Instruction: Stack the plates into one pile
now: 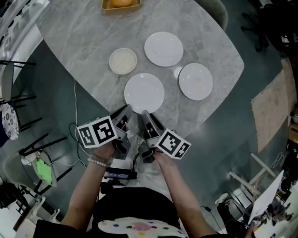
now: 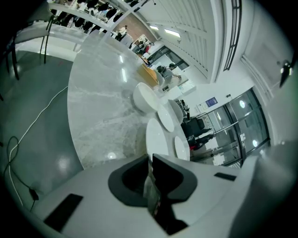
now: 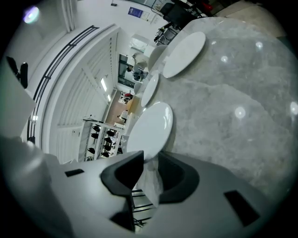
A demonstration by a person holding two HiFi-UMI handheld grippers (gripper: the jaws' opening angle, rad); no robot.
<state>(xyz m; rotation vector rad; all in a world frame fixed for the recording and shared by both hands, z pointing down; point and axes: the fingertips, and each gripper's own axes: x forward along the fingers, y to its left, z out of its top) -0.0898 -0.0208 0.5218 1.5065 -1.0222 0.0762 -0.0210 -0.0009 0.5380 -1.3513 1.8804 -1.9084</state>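
Three white plates and a smaller cream dish (image 1: 123, 61) lie apart on the grey marble table (image 1: 84, 42). The nearest plate (image 1: 144, 92) sits by the table's near edge, with one plate (image 1: 163, 49) behind it and another (image 1: 195, 81) to its right. My right gripper (image 1: 144, 114) is at the nearest plate's front rim. In the right gripper view that plate (image 3: 150, 128) runs into the gap, and the right gripper (image 3: 150, 160) is shut on its rim. My left gripper (image 1: 125, 111) hovers just left of it, shut with nothing in it (image 2: 150, 162).
A wooden tray (image 1: 121, 4) stands at the table's far edge. A white cable (image 1: 74, 107) trails over the floor at the left, near black chair legs (image 1: 28, 121). Beyond the table's right side there is a tan rug (image 1: 274, 107).
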